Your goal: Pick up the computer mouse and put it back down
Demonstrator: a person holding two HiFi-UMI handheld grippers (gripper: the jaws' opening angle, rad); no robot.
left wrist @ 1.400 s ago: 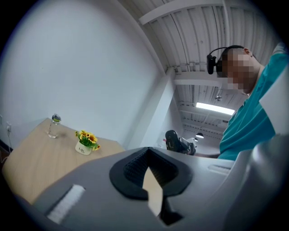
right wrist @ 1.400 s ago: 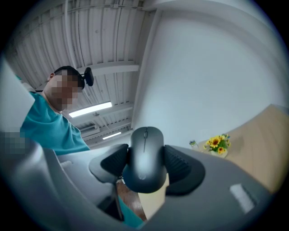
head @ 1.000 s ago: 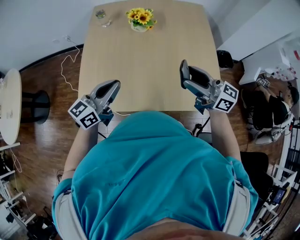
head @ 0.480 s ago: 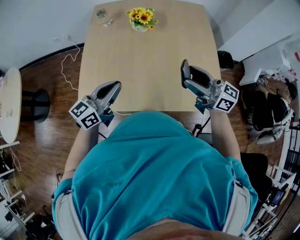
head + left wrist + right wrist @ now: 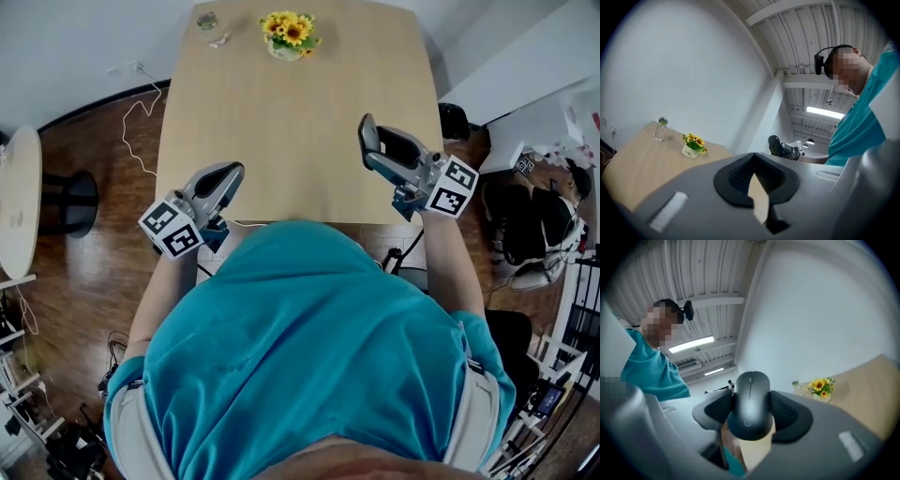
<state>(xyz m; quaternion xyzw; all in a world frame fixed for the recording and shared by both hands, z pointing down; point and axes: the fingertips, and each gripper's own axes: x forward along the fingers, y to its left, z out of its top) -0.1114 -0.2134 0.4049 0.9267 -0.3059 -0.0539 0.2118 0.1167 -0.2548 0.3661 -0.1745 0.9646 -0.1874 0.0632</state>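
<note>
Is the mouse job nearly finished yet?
About halfway. Done: the mouse is picked up, squeezed between the fingers of the right gripper. In hand: it is held above the table, near the front edge. Left: setting it back down and letting go.

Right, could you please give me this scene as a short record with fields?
right gripper: shut on the mouse, over the table's near right part
mouse: black, clamped by its sides between the pads, off the table
left gripper: shut, empty, at the near left corner
table: wooden; flowers and bottle at the far edge
task stage: mouse lifted, not yet put down
</note>
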